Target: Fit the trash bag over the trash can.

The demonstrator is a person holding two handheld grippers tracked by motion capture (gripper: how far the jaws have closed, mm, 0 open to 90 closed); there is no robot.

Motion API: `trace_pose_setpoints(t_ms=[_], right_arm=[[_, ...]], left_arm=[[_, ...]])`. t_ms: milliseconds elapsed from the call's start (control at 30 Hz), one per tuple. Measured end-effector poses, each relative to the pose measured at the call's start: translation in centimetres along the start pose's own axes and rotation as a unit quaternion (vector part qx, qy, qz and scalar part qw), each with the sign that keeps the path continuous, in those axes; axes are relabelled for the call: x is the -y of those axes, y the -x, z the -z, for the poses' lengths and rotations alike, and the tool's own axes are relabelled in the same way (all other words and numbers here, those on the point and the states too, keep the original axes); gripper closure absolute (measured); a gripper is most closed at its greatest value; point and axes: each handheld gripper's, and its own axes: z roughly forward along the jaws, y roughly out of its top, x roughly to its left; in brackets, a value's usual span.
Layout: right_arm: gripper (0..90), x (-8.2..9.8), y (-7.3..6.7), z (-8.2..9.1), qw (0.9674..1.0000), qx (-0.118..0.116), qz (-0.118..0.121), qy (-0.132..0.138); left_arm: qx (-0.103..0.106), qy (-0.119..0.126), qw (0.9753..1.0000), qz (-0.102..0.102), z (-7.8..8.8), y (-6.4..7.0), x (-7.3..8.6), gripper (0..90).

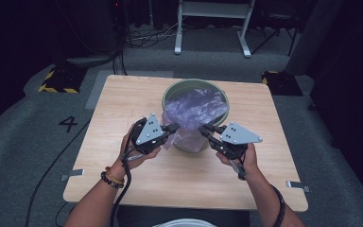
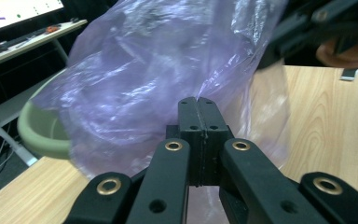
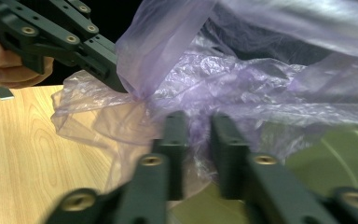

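A purple plastic bag (image 1: 194, 116) drapes over the green bin (image 1: 196, 87) on the table (image 1: 123, 104). The left tool (image 1: 174, 127) pinches the bag's edge; the right tool (image 1: 204, 128) straddles bag film, slightly apart. Floor marking reads 4 (image 1: 68, 124).

A round green plastic bin (image 1: 216, 90) stands at the middle of my light wooden table (image 1: 137, 99), toward its far edge. A crumpled purple plastic bag (image 1: 194, 111) sits in it, spilling over the near rim between my left gripper (image 1: 172, 127) and my right gripper (image 1: 206, 127).
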Motion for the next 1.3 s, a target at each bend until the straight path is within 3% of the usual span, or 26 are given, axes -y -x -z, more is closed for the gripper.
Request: trace_pose_setpoints(t_ms=[100,300,467,600,700,867,900,1033,1300], right_arm=[[90.0,-0.2,0.4,0.7,1.0000,-0.006,-0.004,0.001],[90.0,0.2,1.4,2.2,0.9999,0.001,-0.011,0.004],[90.0,0.6,2.7,3.2,0.9997,0.018,-0.018,0.002],[90.0,1.1,5.1,3.9,0.9980,0.047,-0.042,-0.004],[90.0,1.3,6.4,3.8,0.9967,0.067,-0.045,-0.011],[90.0,1.8,8.8,3.2,0.9930,0.096,-0.066,-0.022],[90.0,2.0,9.3,3.0,0.9921,0.095,-0.079,-0.022],[89.8,2.6,10.3,2.4,0.9902,0.096,-0.096,-0.032],[87.1,3.3,11.4,1.9,0.9867,0.119,-0.095,-0.058]], left_arm=[[-0.005,0.003,0.9999,0.009,0.3,-0.4,0.1,90.0],[-0.020,0.007,0.9997,0.014,1.0,-1.0,0.2,90.0],[-0.035,0.002,0.9993,0.013,1.1,-1.7,0.2,90.0],[-0.047,0.001,0.9986,0.026,1.2,-3.0,0.5,90.0],[-0.062,-0.003,0.9975,0.034,1.2,-4.0,0.9,90.0],[-0.075,-0.009,0.9956,0.055,1.4,-5.6,1.8,90.0],[-0.074,-0.009,0.9954,0.061,1.4,-5.8,1.9,90.0],[-0.080,-0.015,0.9940,0.072,1.8,-6.6,2.6,90.0],[-0.091,-0.034,0.9921,0.080,2.1,-7.1,4.1,90.0]])
